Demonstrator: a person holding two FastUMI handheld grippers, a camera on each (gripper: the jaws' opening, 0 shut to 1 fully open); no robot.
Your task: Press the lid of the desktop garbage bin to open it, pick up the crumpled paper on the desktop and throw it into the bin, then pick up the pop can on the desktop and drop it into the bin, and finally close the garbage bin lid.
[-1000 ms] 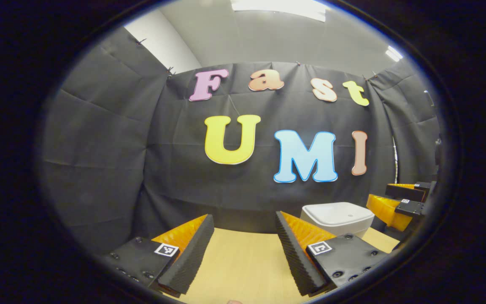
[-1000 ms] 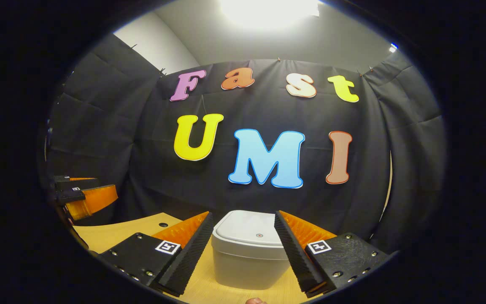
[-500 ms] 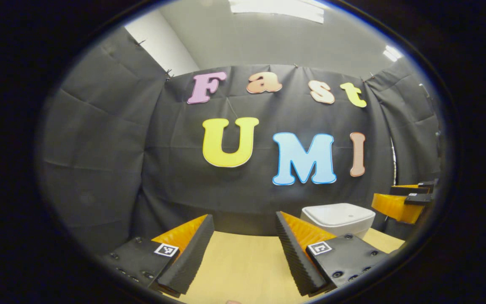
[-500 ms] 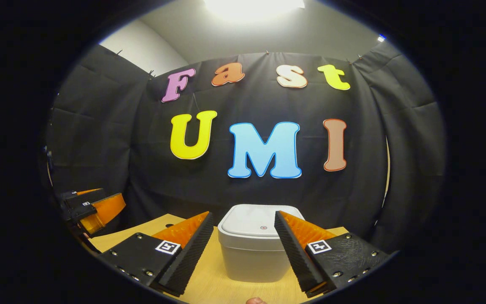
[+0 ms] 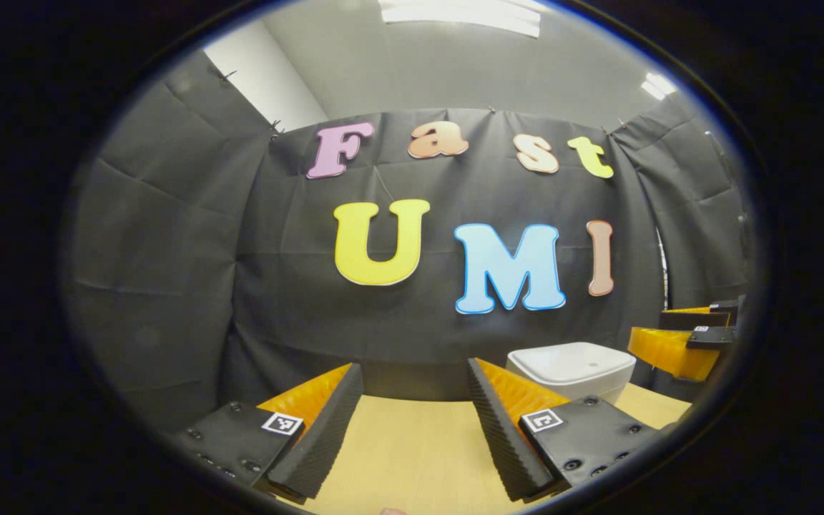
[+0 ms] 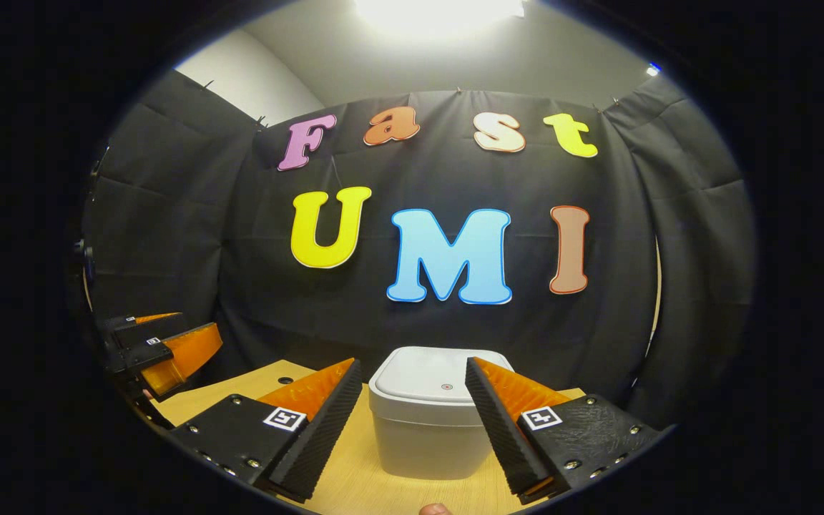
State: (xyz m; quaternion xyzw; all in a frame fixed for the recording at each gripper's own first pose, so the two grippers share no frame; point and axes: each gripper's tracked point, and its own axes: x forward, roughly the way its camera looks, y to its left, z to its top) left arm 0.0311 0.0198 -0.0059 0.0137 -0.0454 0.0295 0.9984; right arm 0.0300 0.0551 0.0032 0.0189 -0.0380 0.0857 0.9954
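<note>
Both grippers, left (image 5: 415, 375) and right (image 6: 412, 372), gape empty (bin (image 6: 432, 422) lid shut) above bare desktop (image 5: 412, 450).

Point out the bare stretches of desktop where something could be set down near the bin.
Bare desktop lies between the left gripper jaws, bordered by the booth cloth behind and the bin to its right. A second strip lies left of the bin, holding a small hole. It is tightest at the bin itself, framed by the right gripper.
</note>
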